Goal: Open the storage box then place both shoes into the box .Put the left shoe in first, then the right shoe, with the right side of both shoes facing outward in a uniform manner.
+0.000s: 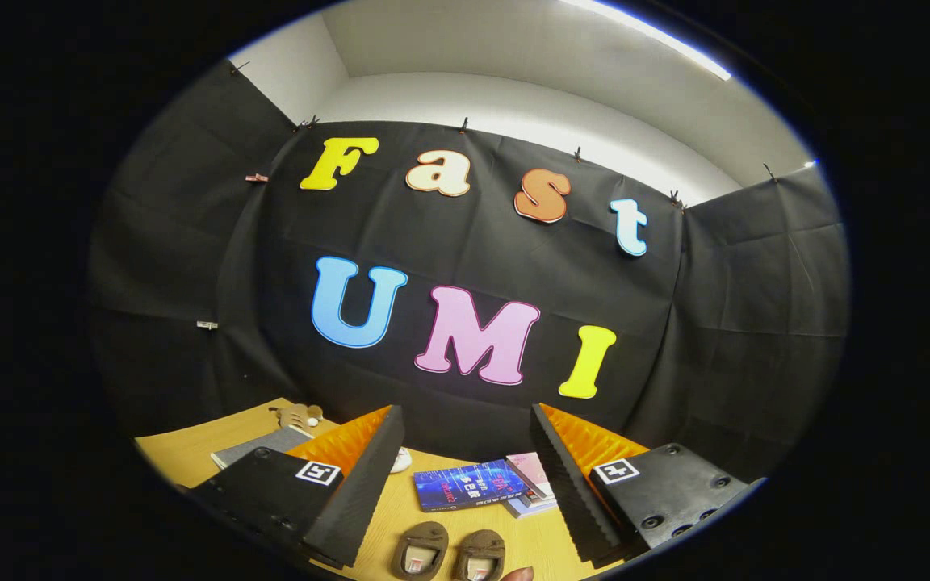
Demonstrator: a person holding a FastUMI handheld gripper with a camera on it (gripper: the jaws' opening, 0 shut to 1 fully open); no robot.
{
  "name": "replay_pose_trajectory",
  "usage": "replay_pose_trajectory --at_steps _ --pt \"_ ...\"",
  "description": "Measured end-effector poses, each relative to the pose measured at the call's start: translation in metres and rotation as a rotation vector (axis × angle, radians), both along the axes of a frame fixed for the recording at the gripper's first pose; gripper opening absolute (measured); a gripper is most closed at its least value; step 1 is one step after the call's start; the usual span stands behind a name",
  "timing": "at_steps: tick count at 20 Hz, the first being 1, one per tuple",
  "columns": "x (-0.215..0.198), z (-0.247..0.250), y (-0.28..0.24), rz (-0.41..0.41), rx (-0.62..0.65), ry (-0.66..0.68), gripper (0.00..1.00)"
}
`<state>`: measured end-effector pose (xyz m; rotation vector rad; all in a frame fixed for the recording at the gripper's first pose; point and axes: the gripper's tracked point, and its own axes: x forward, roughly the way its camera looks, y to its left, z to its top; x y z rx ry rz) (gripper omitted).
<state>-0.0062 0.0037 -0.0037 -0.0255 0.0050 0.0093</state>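
We are looking at a staged recording booth set up inside a plain room, since black cloth [465,266] is clipped up as walls around a wooden table [400,524], with bare white walls [529,105] and a ceiling strip light [651,36] showing above the cloth.

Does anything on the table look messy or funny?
Not really. The two shoes sit neatly side by side between the open gripper fingers. The books just beyond are stacked a bit crooked, not lined up. A small stuffed toy lies at the table's far side.
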Motion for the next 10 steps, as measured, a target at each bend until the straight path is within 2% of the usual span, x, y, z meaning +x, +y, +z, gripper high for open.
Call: replay_pose_trajectory --at_steps 7,10 --pt "0.003 -0.001 0.004 0.004 -0.033 -0.011 0.97" --pt "0.009 -0.008 0.011 0.034 -0.011 0.009 0.97"
